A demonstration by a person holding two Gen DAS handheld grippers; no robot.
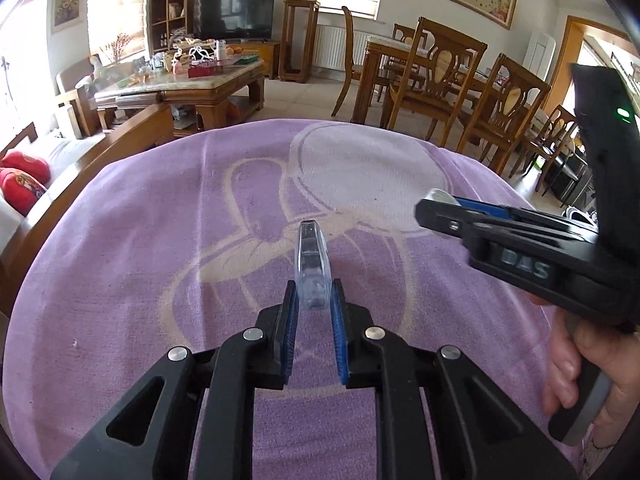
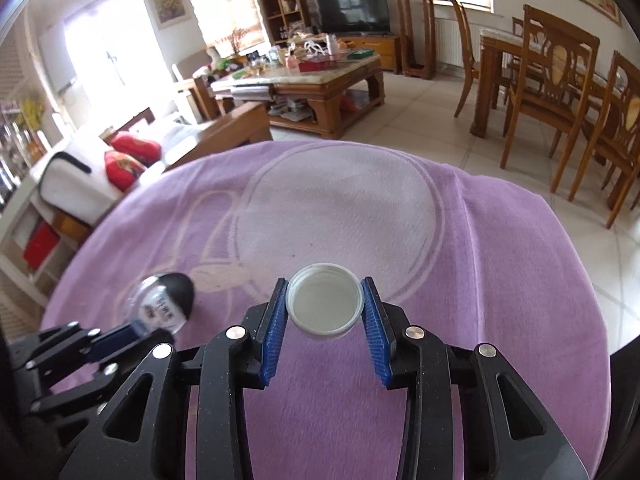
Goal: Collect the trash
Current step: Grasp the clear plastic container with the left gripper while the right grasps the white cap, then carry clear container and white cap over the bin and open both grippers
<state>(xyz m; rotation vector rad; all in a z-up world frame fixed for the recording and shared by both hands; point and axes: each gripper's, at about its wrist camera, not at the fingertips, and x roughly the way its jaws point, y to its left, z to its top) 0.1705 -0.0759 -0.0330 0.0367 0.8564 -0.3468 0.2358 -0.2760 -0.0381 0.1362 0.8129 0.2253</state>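
Your left gripper [image 1: 313,300] is squeezing a small clear plastic case [image 1: 312,266] between its blue fingers [image 1: 290,320]. Your right gripper [image 2: 325,308] is pinching a round white bottle cap [image 2: 325,304], above the purple cloth [image 2: 340,220].

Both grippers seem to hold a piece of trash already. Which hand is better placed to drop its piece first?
No bin shows in either view, so this is a weak call. Right, slightly: the right gripper holds the white cap flat, open side up. The left gripper pinches only the near end of the clear plastic case.
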